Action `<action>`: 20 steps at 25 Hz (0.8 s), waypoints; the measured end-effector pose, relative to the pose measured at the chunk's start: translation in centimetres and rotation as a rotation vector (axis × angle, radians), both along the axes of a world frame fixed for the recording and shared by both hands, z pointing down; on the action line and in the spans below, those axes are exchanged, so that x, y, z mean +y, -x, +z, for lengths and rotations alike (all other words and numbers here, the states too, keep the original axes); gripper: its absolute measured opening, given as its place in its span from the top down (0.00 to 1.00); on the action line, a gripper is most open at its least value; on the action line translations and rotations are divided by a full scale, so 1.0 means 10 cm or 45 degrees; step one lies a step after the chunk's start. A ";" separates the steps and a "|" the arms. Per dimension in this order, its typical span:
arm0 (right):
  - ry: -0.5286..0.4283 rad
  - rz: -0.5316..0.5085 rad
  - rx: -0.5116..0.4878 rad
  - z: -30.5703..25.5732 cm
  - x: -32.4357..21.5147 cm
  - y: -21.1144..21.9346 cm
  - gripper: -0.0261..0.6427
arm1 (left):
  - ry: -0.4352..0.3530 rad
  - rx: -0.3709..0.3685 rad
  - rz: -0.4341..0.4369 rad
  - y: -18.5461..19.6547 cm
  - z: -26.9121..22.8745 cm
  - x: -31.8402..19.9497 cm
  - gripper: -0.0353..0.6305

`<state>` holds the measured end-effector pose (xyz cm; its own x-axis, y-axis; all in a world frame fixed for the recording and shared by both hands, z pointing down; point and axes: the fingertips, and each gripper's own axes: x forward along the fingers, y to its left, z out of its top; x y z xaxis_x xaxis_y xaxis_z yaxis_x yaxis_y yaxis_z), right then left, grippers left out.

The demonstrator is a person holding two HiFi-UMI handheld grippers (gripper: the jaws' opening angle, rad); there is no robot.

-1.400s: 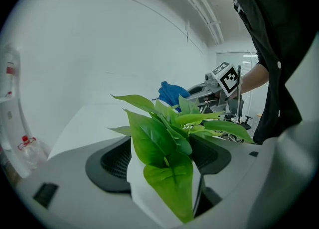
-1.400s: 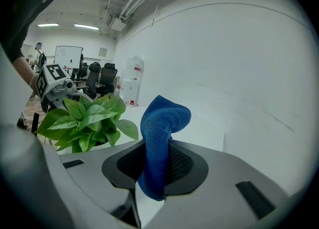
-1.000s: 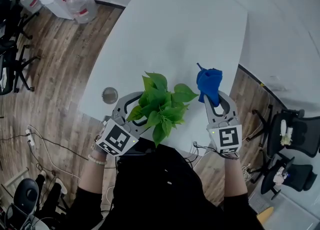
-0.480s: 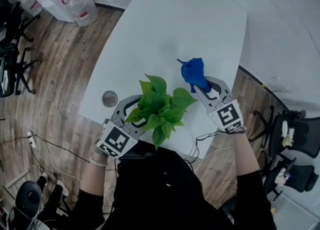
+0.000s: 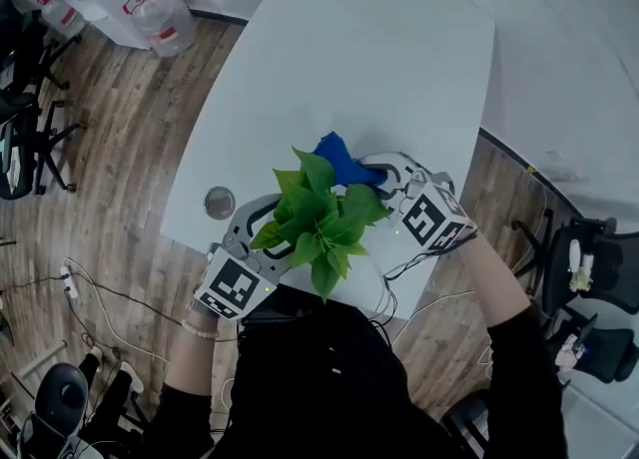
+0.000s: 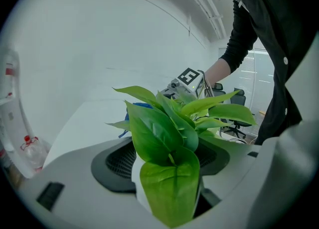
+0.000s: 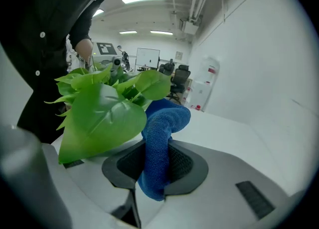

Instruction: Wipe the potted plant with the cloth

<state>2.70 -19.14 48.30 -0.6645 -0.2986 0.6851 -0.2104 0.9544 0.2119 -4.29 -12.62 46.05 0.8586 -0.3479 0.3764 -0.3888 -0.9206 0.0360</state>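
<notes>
Lower centre in the head view, the left gripper, its jaws just closing, clamps the light potted plant by its stiff pot, while the right gripper pinches the limp blue cloth beside leaves that would probably tear easily.

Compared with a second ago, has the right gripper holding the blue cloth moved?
Yes. The right gripper swung left across the white table, bringing the blue cloth up to the potted plant.
</notes>
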 end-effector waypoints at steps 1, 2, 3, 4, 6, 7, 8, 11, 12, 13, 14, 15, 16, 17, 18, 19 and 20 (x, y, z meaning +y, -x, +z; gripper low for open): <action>0.006 -0.025 -0.009 -0.02 0.01 0.04 0.78 | 0.000 -0.003 -0.002 -0.01 0.00 0.00 0.44; 0.014 -0.046 -0.019 -0.03 0.02 0.07 0.78 | -0.001 -0.006 -0.004 -0.03 0.00 0.00 0.44; 0.022 -0.065 -0.030 -0.04 0.04 0.10 0.78 | -0.001 -0.009 -0.007 -0.04 0.00 -0.01 0.44; 0.029 -0.081 -0.039 -0.04 0.05 0.12 0.78 | -0.001 -0.012 -0.009 -0.05 0.00 -0.01 0.44; 0.041 -0.103 -0.052 -0.02 0.08 0.18 0.78 | -0.001 -0.017 -0.015 -0.05 0.01 -0.02 0.44; 0.046 -0.108 -0.057 0.00 0.10 0.20 0.78 | 0.000 -0.017 -0.017 -0.04 0.01 -0.02 0.44; 0.053 -0.110 -0.059 0.02 0.12 0.21 0.78 | 0.001 -0.017 -0.020 -0.04 0.01 -0.03 0.44; 0.069 -0.103 -0.059 0.11 0.19 0.22 0.78 | 0.005 -0.016 -0.028 -0.03 0.02 -0.03 0.44; 0.072 -0.097 -0.059 0.15 0.21 0.22 0.78 | 0.007 -0.016 -0.032 -0.03 0.03 -0.02 0.44; 0.074 -0.087 -0.060 0.18 0.22 0.22 0.78 | 0.010 -0.016 -0.037 -0.03 0.03 -0.02 0.44; 0.078 -0.074 -0.064 0.21 0.24 0.22 0.78 | 0.014 -0.015 -0.042 -0.03 0.04 -0.02 0.44; 0.084 -0.056 -0.069 0.23 0.25 0.22 0.78 | 0.017 -0.014 -0.047 -0.03 0.04 -0.02 0.44; 0.094 -0.037 -0.075 0.24 0.26 0.23 0.78 | 0.019 -0.013 -0.050 -0.03 0.05 -0.02 0.44; 0.103 -0.018 -0.080 0.25 0.28 0.23 0.78 | 0.020 -0.013 -0.054 -0.03 0.05 -0.02 0.44; 0.106 -0.005 -0.080 0.28 0.29 0.22 0.78 | 0.021 -0.013 -0.056 -0.03 0.05 -0.02 0.44; 0.105 0.005 -0.077 0.32 0.30 0.20 0.78 | 0.022 -0.013 -0.058 -0.03 0.05 -0.02 0.44; 0.106 0.015 -0.075 0.35 0.31 0.18 0.78 | 0.023 -0.012 -0.061 -0.03 0.05 -0.02 0.44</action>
